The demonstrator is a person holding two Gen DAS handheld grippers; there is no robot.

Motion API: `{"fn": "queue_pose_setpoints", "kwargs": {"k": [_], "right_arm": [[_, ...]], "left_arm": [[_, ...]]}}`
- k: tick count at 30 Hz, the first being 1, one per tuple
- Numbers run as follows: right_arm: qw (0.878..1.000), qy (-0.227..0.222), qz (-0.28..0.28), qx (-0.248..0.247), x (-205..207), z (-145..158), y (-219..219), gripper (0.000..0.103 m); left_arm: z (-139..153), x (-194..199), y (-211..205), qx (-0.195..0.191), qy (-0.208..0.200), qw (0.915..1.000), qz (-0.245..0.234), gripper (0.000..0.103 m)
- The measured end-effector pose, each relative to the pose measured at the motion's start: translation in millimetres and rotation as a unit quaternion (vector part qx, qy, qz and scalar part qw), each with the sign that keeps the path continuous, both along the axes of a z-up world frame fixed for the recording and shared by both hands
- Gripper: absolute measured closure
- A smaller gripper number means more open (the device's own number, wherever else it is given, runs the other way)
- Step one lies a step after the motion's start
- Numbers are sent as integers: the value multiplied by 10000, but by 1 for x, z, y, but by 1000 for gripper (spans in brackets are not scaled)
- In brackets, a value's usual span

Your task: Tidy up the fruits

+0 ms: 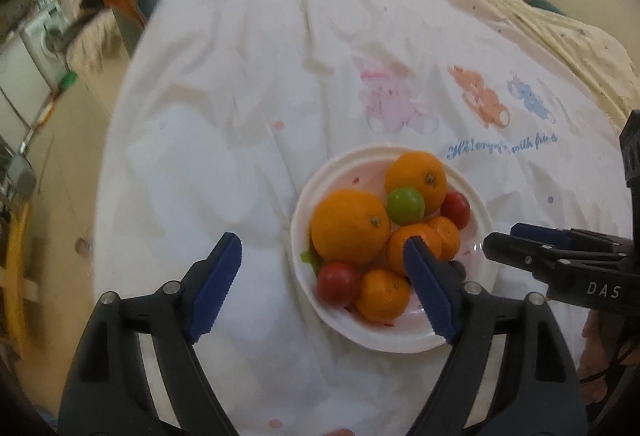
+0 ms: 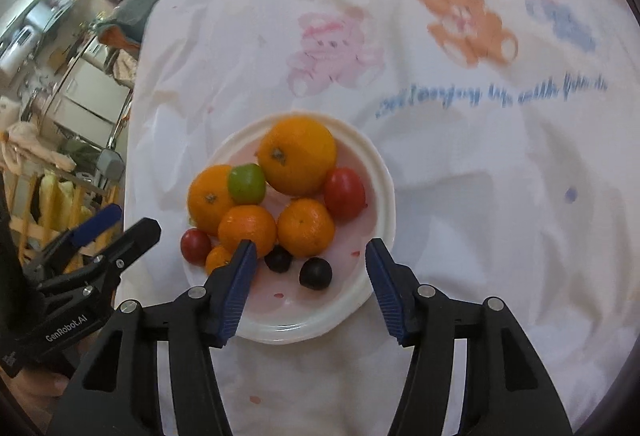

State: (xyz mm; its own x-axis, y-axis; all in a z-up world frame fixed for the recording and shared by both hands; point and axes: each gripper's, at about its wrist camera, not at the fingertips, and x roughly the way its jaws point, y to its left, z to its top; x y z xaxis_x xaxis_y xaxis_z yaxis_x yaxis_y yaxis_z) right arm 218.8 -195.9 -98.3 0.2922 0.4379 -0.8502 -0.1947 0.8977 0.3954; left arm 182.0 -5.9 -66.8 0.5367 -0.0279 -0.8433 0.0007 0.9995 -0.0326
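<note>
Round white bowl on wrinkled printed sheet holds glossy oranges, tomatoes, 2 dark plums. Both ridged-pad tongs, left and right, wide, empty.

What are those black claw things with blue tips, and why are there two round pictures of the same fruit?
Those claws are two-finger grabbers that a person holds, one in each hand. Each has a small wide-angle camera, so you get one round picture per hand. In the left one, the left gripper stands open and empty; in the right one, the right gripper is open and empty too. Below them a round white plate lies on a white cloth printed with cartoon animals. On the plate are oranges, such as the largest round orange, a small green fruit, red tomatoes like this oval one and two small dark round fruits. Nothing is held.
</note>
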Motion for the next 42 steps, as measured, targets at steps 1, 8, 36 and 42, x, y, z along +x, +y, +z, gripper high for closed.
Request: {"fn": "queue_pose_setpoints", "kwargs": {"k": [1,8,36,42], "right_arm": [[9999,-125,16,-30,-3,6,0,43],[9966,-827,58,29,-37,51,-4,27],[9688,-2246,-938,-463,-141,84,-17,0],[9696,-2203,-927,-520,-139,79,-15,0]], "left_arm": [[6,-4,0,89,-120,9999,23,23],[37,-30,9,154,-570,9981,180,19],[61,-129,1,69,-1039,9943,221,0],[59,-126,6,-52,-1001,9945,302,0]]}}
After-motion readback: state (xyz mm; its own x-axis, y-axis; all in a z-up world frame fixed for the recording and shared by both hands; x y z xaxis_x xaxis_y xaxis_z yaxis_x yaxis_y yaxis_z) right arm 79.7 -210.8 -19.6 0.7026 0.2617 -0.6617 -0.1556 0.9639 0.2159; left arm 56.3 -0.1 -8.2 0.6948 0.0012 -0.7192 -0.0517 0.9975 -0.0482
